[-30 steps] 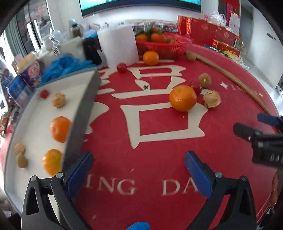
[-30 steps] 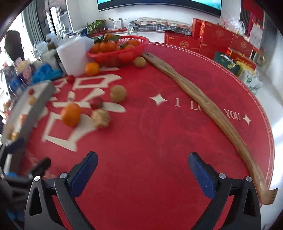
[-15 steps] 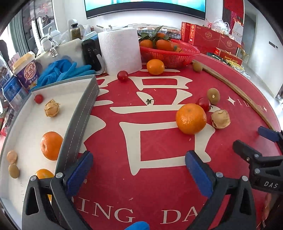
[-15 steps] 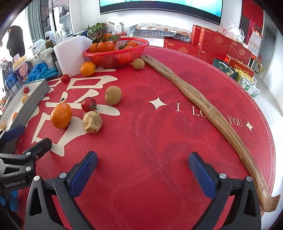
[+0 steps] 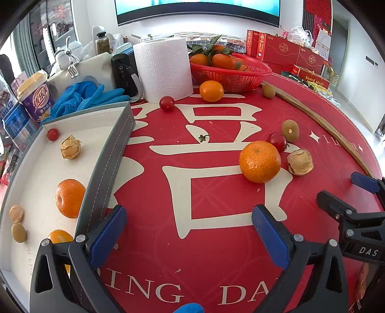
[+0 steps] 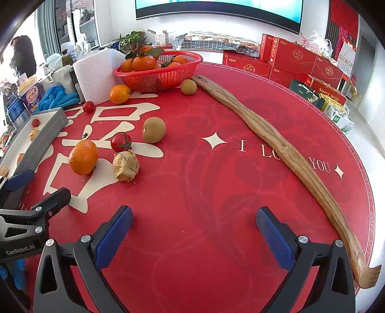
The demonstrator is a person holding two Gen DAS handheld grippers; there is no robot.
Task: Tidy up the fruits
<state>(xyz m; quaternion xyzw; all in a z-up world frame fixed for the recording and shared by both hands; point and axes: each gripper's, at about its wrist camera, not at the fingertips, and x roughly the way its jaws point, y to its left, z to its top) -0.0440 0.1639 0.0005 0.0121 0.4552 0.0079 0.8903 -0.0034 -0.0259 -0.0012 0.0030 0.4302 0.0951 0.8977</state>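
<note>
While both grippers, left (image 5: 189, 232) and right (image 6: 195, 231), gape empty: red tablecloth (image 6: 216, 180), white walls, wall screen (image 6: 216, 14).

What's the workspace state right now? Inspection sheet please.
Surface: round red mat with white lettering, a few crumbs.
Job's things: grey-rimmed tray holds oranges, a cherry tomato and a husk fruit; loose orange, tomato, husk fruit and brown fruit lie clustered on the mat; red basket holds oranges.
Clutter: wooden back scratcher, paper towel roll, blue gloves.
Grippers: left gripper and right gripper both open, empty.
Cables: nothing seen.
Surroundings: red gift boxes, wall screen.
</note>
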